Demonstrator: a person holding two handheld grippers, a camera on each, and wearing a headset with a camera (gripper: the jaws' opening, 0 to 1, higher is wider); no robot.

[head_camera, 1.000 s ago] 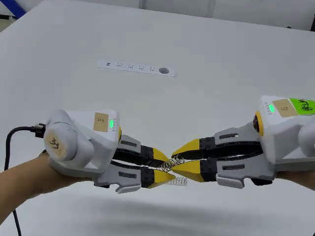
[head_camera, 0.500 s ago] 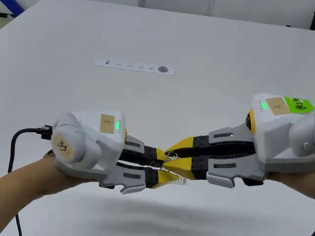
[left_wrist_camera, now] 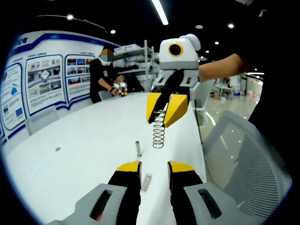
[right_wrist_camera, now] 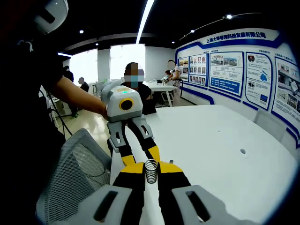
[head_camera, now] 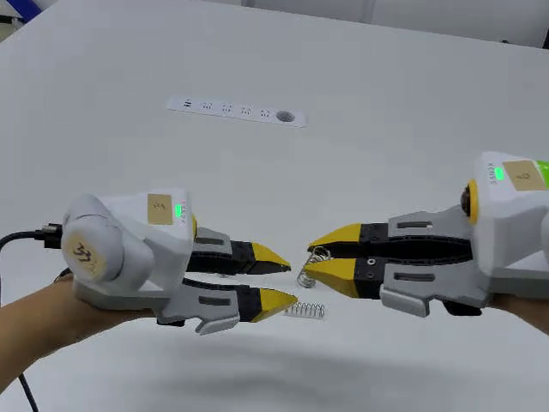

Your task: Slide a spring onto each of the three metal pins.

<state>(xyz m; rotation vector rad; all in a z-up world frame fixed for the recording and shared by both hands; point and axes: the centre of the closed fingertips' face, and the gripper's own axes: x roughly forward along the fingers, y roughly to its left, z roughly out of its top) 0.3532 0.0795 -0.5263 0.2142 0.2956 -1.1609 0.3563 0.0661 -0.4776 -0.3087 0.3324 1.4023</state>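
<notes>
My right gripper (head_camera: 310, 259) is shut on a small metal spring (head_camera: 316, 256), which hangs from its yellow tips. In the right gripper view the spring (right_wrist_camera: 151, 171) stands clamped between my jaws (right_wrist_camera: 151, 168). My left gripper (head_camera: 290, 281) faces it a short gap away, open with nothing between its fingers. A second spring (head_camera: 304, 311) lies on the white table just below the left tips. In the left gripper view this loose spring (left_wrist_camera: 146, 181) lies between my jaws (left_wrist_camera: 154, 168). A short metal pin (left_wrist_camera: 138, 148) shows just beyond them, and the right gripper (left_wrist_camera: 160, 119) dangles its spring (left_wrist_camera: 159, 133) above.
A white power strip (head_camera: 236, 112) lies at the back of the table (head_camera: 386, 129). A black cable (head_camera: 21, 239) runs off the left gripper's rear. A mesh chair back (right_wrist_camera: 70, 183) stands beside the table edge, and people (left_wrist_camera: 105, 70) stand far off.
The two grippers, tip to tip a second ago, have drawn apart. The right one has kept the spring, and the left jaws now stand open and empty.
</notes>
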